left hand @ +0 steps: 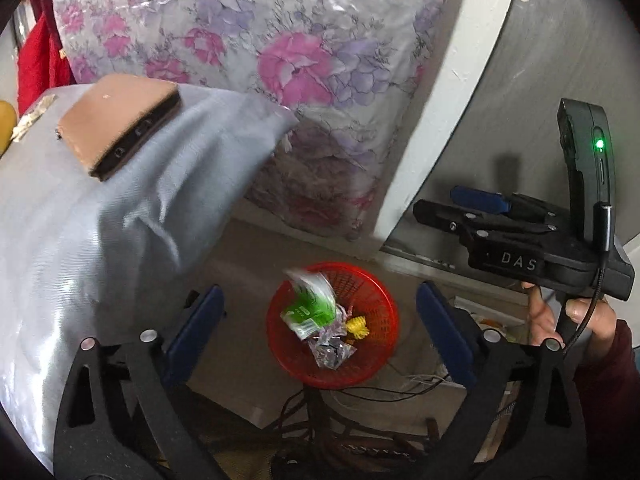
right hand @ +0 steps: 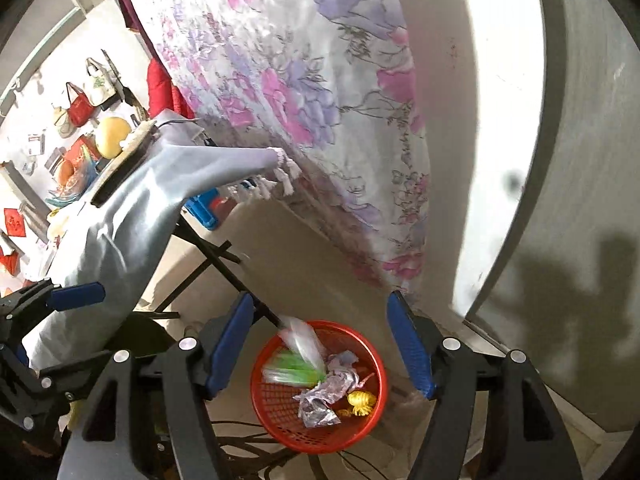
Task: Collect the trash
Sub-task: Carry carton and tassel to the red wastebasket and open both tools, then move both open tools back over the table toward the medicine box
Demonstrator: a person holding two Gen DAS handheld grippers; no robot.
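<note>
The left gripper is spread wide with nothing between its blue pads, and the red mesh basket sits on the floor below, centred in the gap at the lower middle of the frame. A blurred green-and-white plastic wrapper lies at the basket's upper left rim, beside crumpled silver foil and a yellow wad. The right gripper is likewise open and empty above the same basket. A grey cloth-covered table fills the left.
</note>
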